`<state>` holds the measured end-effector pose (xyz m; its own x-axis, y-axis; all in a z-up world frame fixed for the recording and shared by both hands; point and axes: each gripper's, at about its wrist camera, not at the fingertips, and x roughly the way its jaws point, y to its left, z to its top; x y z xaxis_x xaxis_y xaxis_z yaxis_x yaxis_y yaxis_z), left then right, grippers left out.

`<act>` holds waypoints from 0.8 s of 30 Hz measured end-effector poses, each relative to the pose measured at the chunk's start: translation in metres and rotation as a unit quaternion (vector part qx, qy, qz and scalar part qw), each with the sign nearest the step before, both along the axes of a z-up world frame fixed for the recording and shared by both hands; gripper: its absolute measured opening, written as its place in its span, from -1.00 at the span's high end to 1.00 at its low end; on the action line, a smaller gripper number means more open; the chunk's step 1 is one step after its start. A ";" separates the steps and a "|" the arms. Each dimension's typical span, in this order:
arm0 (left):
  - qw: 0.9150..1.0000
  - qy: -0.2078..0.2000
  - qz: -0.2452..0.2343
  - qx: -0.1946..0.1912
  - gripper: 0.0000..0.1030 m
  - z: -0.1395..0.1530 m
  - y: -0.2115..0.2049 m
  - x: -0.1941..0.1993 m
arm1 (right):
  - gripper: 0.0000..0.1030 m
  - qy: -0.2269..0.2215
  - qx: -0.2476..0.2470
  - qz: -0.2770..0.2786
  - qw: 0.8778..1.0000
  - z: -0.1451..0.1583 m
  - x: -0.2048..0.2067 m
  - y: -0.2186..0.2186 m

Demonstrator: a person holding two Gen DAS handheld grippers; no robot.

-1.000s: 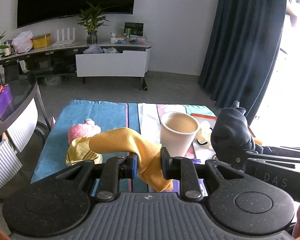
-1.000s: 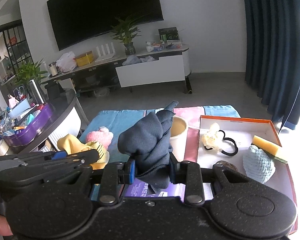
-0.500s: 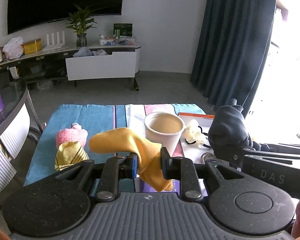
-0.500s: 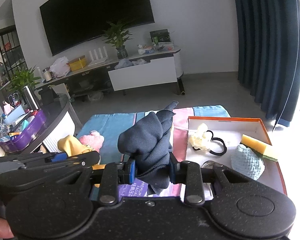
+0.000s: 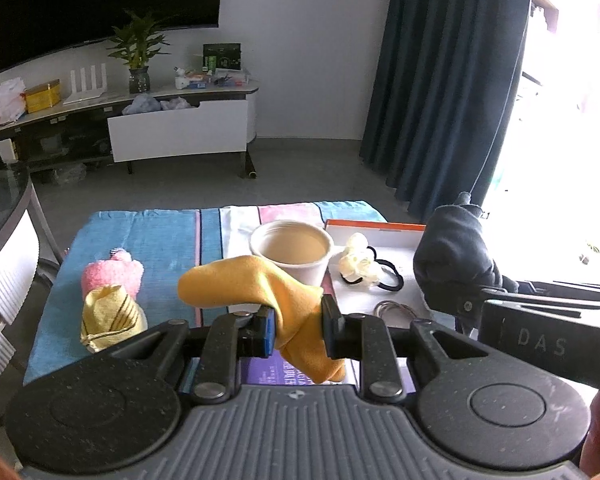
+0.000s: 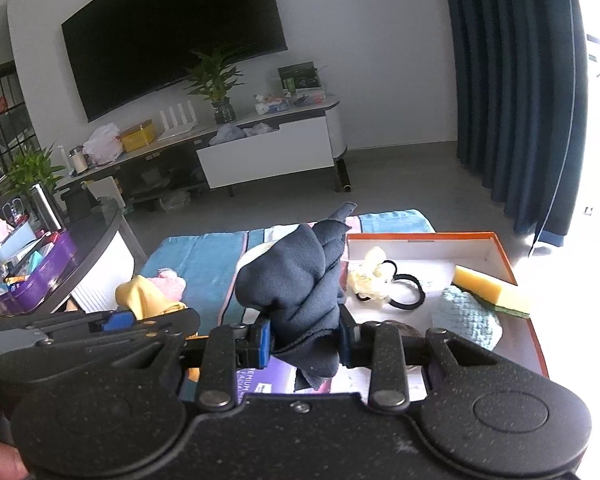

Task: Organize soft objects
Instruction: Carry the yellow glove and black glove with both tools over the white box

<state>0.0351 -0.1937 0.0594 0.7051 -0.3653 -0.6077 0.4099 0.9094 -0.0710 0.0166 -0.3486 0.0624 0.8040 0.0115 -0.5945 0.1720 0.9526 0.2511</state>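
Left gripper (image 5: 298, 330): closed on the yellow cloth (image 5: 256, 284), pinched near its bunched middle, one end arching up and left, the other hanging below the jaws.
Right gripper (image 6: 304, 338): closed on the dark navy cloth (image 6: 296, 276), a crumpled wad standing above the jaws with a short tail beneath.
Where held: both cloths are above the near edge of the bench (image 5: 152, 236), which wears a striped cover.
Bench, left side: pink plush (image 5: 110, 274) and a folded yellow striped cloth (image 5: 110, 316), touching.
Bench, middle: white cup (image 5: 292, 250).
Bench, right side: orange-rimmed tray (image 6: 500, 248) with hair ties, sponge and a knitted piece.
Handling: likely light, limp, not fragile; free ends will droop and swing. A grip on the bunched middle looks safest.
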 end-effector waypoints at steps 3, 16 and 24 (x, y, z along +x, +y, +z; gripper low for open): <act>1.000 0.001 -0.003 0.001 0.53 -0.001 -0.004 0.000 | 0.26 0.000 0.001 -0.007 1.000 0.000 -0.002 -0.004; 1.000 0.007 -0.016 0.002 0.53 -0.006 -0.021 0.001 | 0.26 0.002 0.002 -0.025 1.000 -0.006 -0.009 -0.024; 1.000 0.008 -0.024 0.005 0.53 -0.008 -0.034 0.001 | 0.26 0.004 0.004 -0.033 0.999 -0.009 -0.012 -0.035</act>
